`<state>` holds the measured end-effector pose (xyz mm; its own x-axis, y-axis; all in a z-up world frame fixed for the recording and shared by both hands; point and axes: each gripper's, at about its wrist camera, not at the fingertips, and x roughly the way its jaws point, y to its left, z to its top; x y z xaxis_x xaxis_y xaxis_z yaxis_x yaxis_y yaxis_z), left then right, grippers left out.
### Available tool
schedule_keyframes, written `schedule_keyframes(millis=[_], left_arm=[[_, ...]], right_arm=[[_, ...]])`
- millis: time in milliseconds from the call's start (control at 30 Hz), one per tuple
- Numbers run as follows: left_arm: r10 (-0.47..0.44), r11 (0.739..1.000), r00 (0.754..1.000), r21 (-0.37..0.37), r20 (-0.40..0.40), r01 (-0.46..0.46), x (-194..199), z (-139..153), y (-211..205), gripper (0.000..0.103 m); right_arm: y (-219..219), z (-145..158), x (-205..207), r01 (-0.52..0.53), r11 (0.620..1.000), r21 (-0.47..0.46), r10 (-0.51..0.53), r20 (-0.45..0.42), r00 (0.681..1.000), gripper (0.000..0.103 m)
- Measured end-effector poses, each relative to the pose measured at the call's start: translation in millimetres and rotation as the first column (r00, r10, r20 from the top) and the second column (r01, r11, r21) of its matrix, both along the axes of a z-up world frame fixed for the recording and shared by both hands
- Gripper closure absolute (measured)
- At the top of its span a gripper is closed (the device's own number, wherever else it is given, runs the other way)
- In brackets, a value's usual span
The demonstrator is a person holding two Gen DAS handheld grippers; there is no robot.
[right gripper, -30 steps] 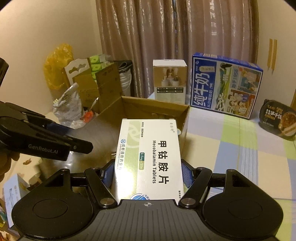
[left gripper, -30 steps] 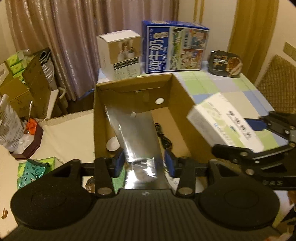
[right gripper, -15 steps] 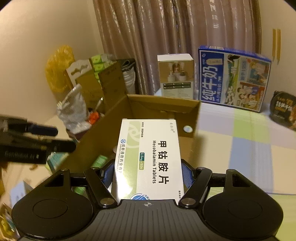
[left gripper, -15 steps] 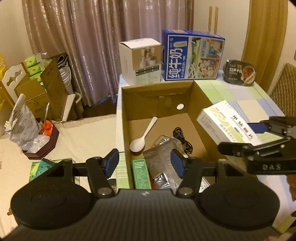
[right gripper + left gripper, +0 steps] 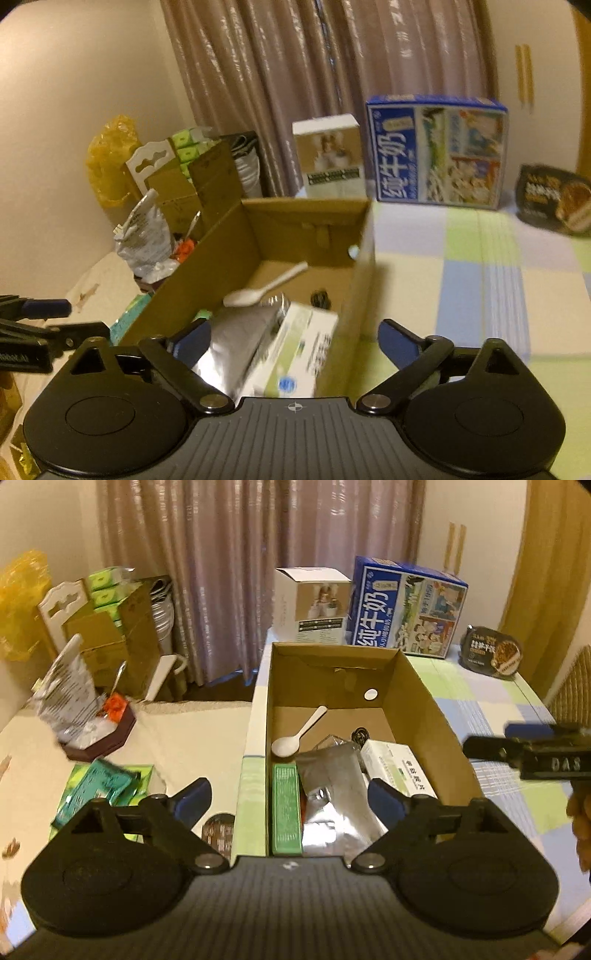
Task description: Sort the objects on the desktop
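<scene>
An open cardboard box (image 5: 424,701) (image 5: 362,266) stands on the table's left part. Inside lie a white spoon (image 5: 295,734) (image 5: 258,291), a silver foil pouch (image 5: 332,786) (image 5: 236,343), a green pack (image 5: 286,808), a black cable (image 5: 360,734) and the white-green tablet box (image 5: 400,771) (image 5: 299,354). My left gripper (image 5: 290,801) is open and empty above the box's near end. My right gripper (image 5: 295,336) is open and empty just above the tablet box; it also shows at the right of the left wrist view (image 5: 532,753).
A blue milk carton (image 5: 406,609) (image 5: 439,151), a white box (image 5: 314,605) (image 5: 330,158) and a dark food bowl (image 5: 493,653) (image 5: 554,199) stand at the table's back. Left of the table are green packets (image 5: 103,786), a foil bag (image 5: 70,705) and stacked cartons (image 5: 118,642).
My left gripper let the foil pouch fall into the box and opened. My right gripper moved over the box, opened and dropped the tablet box inside.
</scene>
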<state>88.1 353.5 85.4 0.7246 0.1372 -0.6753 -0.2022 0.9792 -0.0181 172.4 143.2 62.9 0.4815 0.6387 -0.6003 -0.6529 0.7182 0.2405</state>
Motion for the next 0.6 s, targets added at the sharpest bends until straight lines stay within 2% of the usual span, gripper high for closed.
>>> schedule_keyframes(millis=[200,300,600], left_arm=[[0.062,0.998,0.997,-0.007,0.036,-0.062,-44,1,-27,0.001],[0.089,0.996,0.996,-0.008,0.029,-0.089,-61,1,-38,0.001],[0.159,0.984,0.987,-0.077,-0.013,-0.160,-111,6,-70,0.001]], right_arm=[[-28,2,-41,-0.017,1.000,-0.023,0.016,-0.006,1.000,0.002],[-39,7,-61,-0.023,0.999,-0.047,0.023,-0.002,1.000,0.002],[-64,17,-113,-0.050,0.996,-0.076,0.050,-0.002,0.999,0.002]])
